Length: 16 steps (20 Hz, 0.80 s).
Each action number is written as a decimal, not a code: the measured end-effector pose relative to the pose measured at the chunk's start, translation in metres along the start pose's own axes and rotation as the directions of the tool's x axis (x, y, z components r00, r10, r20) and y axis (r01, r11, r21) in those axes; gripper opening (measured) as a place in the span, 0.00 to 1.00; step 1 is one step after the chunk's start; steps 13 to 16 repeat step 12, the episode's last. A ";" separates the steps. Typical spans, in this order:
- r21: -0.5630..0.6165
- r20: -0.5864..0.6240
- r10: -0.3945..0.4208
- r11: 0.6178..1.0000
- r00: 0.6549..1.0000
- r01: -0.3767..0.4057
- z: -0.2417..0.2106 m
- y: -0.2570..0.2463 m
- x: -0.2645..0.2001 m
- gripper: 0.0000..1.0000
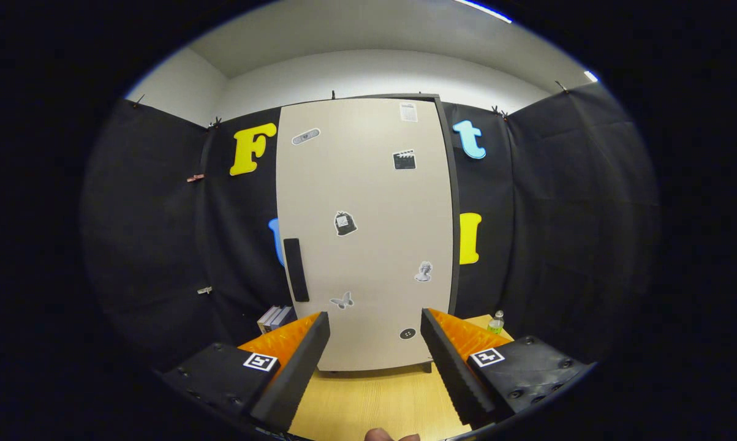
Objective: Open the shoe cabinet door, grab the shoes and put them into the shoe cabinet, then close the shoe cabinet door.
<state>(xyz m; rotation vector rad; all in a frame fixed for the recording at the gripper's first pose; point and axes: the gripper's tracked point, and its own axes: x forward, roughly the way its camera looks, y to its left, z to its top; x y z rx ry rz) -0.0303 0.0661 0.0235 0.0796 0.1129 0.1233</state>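
Observation:
A tall beige shoe cabinet [368,233] stands straight ahead on the wooden table, its door shut and dotted with small stickers. A black vertical handle [296,269] sits low on the door's left edge. My gripper [374,321] is open, its two fingers spread wide, and nothing is between them. The cabinet's lower front lies just beyond the fingertips. No shoes are in view.
The wooden table [374,404] runs from the fingers to the cabinet's foot. A few books [274,317] lean beside the cabinet's lower left. A small clear bottle [496,322] stands at its lower right. Black cloth walls close in on both sides. A fingertip of a person [383,435] shows below.

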 end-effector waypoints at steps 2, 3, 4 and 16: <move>0.004 -0.001 -0.002 1.000 1.000 0.002 0.000 -0.001 0.000 0.98; 0.005 -0.002 -0.003 1.000 1.000 0.003 -0.001 -0.002 0.000 0.98; 0.004 -0.003 -0.003 1.000 1.000 0.003 0.000 -0.001 0.001 0.98; 0.003 -0.003 -0.004 1.000 1.000 0.004 0.001 -0.002 0.001 0.98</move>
